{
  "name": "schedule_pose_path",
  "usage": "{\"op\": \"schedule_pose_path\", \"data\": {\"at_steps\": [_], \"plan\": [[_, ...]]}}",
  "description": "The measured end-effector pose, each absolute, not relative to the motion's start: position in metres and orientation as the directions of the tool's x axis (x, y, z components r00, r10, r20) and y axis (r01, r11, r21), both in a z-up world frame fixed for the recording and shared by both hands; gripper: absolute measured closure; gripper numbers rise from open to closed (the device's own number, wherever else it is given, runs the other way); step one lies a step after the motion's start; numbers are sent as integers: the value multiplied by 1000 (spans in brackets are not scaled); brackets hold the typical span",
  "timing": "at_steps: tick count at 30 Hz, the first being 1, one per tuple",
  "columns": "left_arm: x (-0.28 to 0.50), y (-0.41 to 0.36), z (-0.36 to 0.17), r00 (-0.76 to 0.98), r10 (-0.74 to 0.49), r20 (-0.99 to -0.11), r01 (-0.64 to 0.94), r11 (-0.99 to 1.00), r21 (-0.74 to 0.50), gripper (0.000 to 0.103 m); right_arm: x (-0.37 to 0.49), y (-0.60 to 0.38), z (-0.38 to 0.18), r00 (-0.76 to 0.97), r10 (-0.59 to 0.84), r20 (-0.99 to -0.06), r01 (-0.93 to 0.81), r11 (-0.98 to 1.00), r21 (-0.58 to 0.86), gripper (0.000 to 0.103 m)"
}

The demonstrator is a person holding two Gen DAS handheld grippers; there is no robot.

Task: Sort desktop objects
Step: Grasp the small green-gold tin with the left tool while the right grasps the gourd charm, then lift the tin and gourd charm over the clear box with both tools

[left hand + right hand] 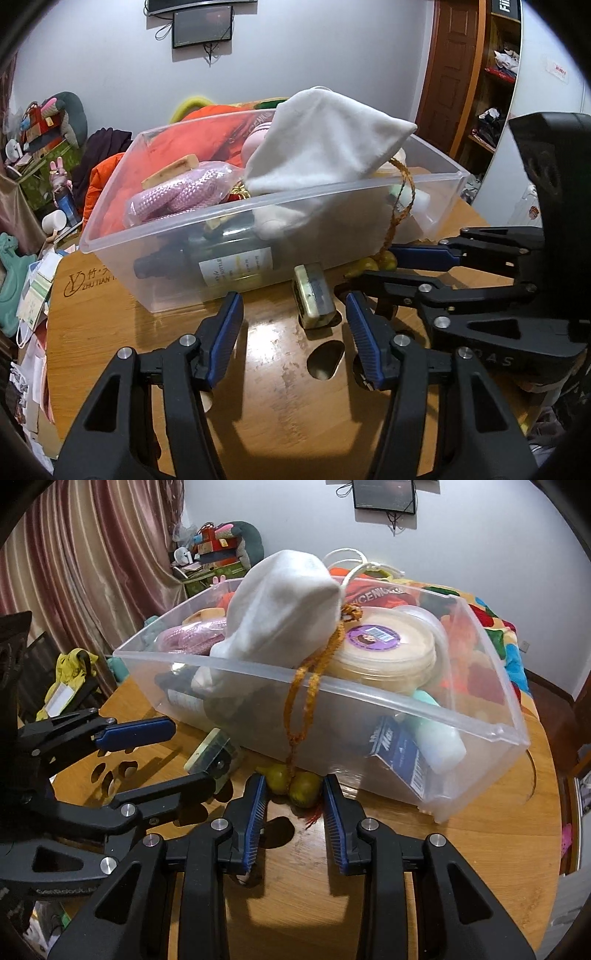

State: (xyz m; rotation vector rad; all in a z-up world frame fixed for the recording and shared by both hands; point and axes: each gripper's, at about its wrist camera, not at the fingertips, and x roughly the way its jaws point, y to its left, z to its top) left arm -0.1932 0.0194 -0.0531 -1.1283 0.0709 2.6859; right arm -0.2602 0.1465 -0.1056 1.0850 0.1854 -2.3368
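Left gripper is hovering half-open, empty, near the small rectangular green tin; right gripper is closing narrowly around two yellow-green gourd beads, though whether it is pinching them is unclear, at six o'clock of the clear plastic bin, where a dark bottle's white label is showing "BOTTLE".

Read "ZHU TIAN" beside a burnt-in "Y" logo with Chinese characters on the table. Made out "BOTTLE" on the white label of the dark bottle in the bin. Caught "Max" on a blue box and a barcode on the tub. Found "FI", cut off, on a sign. Other print too blurred.
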Motion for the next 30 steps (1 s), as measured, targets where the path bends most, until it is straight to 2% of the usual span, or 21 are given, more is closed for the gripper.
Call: {"op": "schedule_pose_path", "data": {"at_steps": [6,11,13,15,23,30], "plan": [[-196,30,-57,-672,178,-718,-226,-974,-30,55,-250,158,-101,-527,-435,-730,540,-835,107,75],[-202,33,-57,-664,183,-725,-221,-974,-43,67,-244,174,-91,-544,-458,-703,526,-839,139,75],[-204,33,-58,-658,187,-729,-221,-974,-51,80,-242,180,-85,-552,-468,-690,518,-841,156,74],[-206,33,-59,-641,207,-739,-230,-970,-72,88,-241,184,-79,-564,-472,-678,510,-845,164,74],[-197,27,-57,-645,216,-733,-223,-971,-89,88,-239,197,-70,-583,-485,-651,490,-850,195,74],[-182,18,-33,-697,221,-682,-220,-971,-91,88,-241,205,-60,-612,-481,-628,481,-856,186,75]]}}
